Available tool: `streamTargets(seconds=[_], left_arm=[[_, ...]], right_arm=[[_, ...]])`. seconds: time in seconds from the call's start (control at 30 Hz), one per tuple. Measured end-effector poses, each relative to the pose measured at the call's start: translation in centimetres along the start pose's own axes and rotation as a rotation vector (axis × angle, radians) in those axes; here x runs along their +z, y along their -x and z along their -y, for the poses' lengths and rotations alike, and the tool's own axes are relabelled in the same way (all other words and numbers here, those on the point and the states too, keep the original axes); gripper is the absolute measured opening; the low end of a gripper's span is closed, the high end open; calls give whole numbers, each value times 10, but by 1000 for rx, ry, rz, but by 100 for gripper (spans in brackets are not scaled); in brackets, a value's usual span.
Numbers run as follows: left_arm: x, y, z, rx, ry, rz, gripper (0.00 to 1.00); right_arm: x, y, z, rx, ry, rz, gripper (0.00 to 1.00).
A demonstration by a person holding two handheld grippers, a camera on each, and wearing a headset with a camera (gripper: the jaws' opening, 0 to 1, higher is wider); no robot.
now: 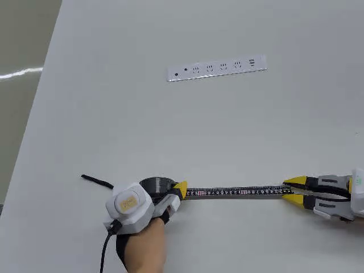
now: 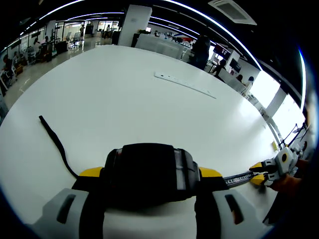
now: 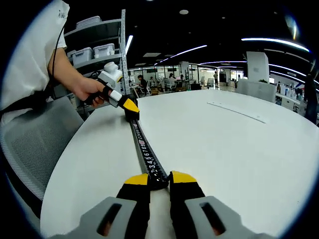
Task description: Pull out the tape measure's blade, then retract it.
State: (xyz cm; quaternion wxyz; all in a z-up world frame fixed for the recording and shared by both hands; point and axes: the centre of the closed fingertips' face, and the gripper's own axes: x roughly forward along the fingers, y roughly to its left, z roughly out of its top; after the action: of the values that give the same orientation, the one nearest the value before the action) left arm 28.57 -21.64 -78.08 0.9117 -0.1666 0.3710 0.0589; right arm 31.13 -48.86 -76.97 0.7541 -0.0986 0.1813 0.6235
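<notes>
Holding the body: the left gripper (image 1: 172,192) is clamped on the black tape measure (image 1: 157,185), with a yellow-tipped jaw on each side (in the left gripper view the body sits squarely between the tips).
Blade: the blade (image 1: 236,192) is drawn out of the tape measure and runs straight to the right, low over the worktop (image 1: 170,131), numbers facing up. I cannot tell whether it rests on the surface or hangs just above it.
Right gripper: the right gripper (image 1: 294,191) pinches the far end of the blade, its yellow tips nearly together around it.
Spacing: the two grippers are well apart, with the pulled-out stretch of blade between them.
Strap: a thin black strap (image 1: 96,181) trails left from the tape measure and lies on the worktop.
Place: the tape measure is near the front edge of the white worktop, towards the left.
Power strip: a white power strip (image 1: 216,67) lies farther back, well apart from the blade and roughly parallel to it.
Hand: a hand (image 1: 145,247) holds the left gripper from below, and a black cable (image 1: 105,253) hangs beside it.
</notes>
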Motion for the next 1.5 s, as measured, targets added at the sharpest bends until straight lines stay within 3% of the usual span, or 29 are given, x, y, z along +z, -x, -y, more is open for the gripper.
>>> streamTargets(seconds=[0.4, 0.83, 1.5], left_arm=[[-1, 2, -1, 15, 6, 5, 70], [-1, 1, -1, 13, 5, 1, 70], [-1, 0, -2, 11, 7, -2, 70]], right_arm=[[-1, -1, 2, -7, -10, 5, 13], [8, -23, -2, 34, -4, 6, 13], [14, -42, -10, 80, 2, 9, 13]])
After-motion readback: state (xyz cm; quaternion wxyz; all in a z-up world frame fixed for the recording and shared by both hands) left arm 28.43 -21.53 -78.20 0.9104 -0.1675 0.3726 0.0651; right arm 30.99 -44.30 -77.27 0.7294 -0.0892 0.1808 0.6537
